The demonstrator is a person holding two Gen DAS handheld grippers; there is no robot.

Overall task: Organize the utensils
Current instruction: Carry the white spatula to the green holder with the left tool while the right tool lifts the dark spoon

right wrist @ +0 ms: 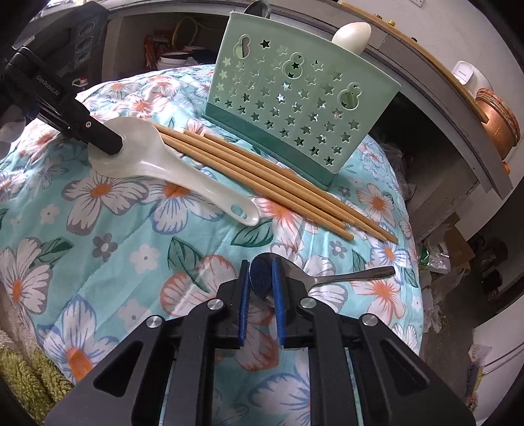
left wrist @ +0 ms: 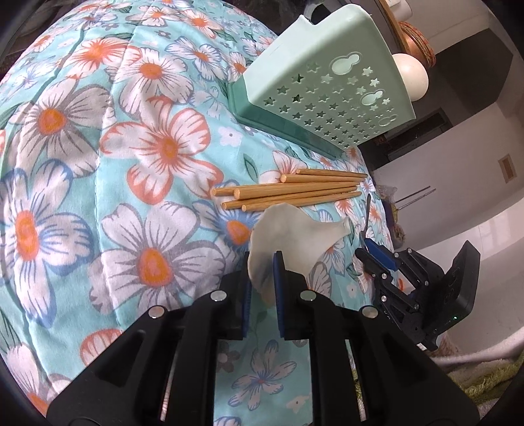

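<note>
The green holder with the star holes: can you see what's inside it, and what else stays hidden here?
- Green holder: its inside is hidden by its own front wall in both views; only a white handle sticks out above.
- Metal spoon: right wrist view, its bowl is partly covered by the right gripper.
- White rice paddle: left wrist view, its blade is partly behind the left gripper.

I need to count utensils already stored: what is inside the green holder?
Above the green utensil holder rim, a white spoon end and a metal one stick out. Its wall hides the rest inside.

Floral quilt (right wrist: 108, 262) bears holder (right wrist: 294, 108), chopsticks (right wrist: 262, 170), paddle (right wrist: 183, 173), spoon (right wrist: 344, 277).
</note>
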